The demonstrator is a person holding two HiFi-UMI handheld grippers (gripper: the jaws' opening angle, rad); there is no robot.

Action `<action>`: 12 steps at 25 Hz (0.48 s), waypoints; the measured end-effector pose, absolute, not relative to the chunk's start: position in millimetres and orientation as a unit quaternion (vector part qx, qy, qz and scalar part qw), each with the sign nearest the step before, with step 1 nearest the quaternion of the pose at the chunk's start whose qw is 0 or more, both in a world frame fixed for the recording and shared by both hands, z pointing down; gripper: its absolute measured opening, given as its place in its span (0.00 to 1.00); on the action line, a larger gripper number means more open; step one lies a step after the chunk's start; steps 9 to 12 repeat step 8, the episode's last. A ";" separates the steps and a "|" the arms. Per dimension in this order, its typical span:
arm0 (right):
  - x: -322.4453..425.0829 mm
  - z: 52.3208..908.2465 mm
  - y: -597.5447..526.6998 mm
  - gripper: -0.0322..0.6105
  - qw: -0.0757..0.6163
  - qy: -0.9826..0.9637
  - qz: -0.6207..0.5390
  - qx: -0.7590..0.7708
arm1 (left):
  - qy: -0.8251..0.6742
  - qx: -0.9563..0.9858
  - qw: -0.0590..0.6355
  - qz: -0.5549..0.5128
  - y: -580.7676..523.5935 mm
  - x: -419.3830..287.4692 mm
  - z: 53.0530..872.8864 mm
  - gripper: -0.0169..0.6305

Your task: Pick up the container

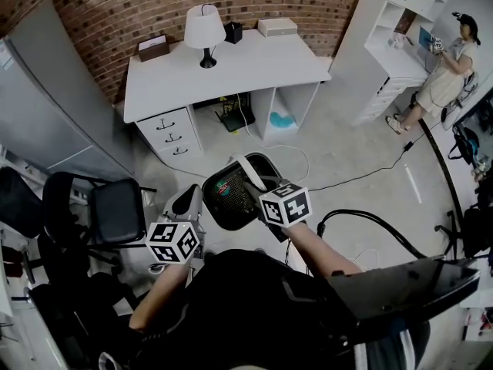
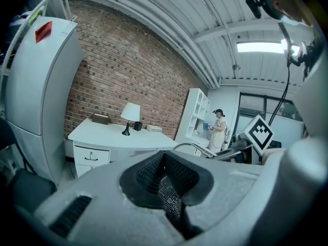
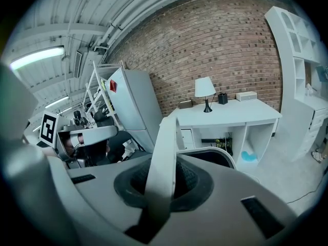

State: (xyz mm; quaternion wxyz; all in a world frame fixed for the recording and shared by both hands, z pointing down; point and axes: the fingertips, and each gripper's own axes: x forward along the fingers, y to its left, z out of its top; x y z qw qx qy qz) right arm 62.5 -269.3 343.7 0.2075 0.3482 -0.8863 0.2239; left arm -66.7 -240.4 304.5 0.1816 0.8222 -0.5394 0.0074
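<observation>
The container is a black mesh bin with a white rim, off the floor in front of me in the head view. My right gripper is shut on its white rim band, which runs up from between the jaws in the right gripper view; the bin's dark mouth shows just beyond. My left gripper hangs just left of the bin. In the left gripper view its jaws stand together with nothing seen between them, and the bin's white rim curves past ahead.
A white desk with a lamp and drawers stands ahead against the brick wall. A black chair is at my left, a grey cabinet behind it. A cable crosses the floor. A person stands by white shelves far right.
</observation>
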 end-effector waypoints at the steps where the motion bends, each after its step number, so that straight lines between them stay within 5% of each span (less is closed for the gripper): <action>1: 62.6 343.2 -269.2 0.11 0.206 -0.886 0.224 0.349 | -0.541 0.821 0.182 0.007 -239.9 -67.4 305.1 0.04; 12: 64.4 341.4 -270.4 0.11 0.204 -0.884 0.227 0.354 | -0.541 0.819 0.189 0.005 -237.2 -65.5 309.9 0.04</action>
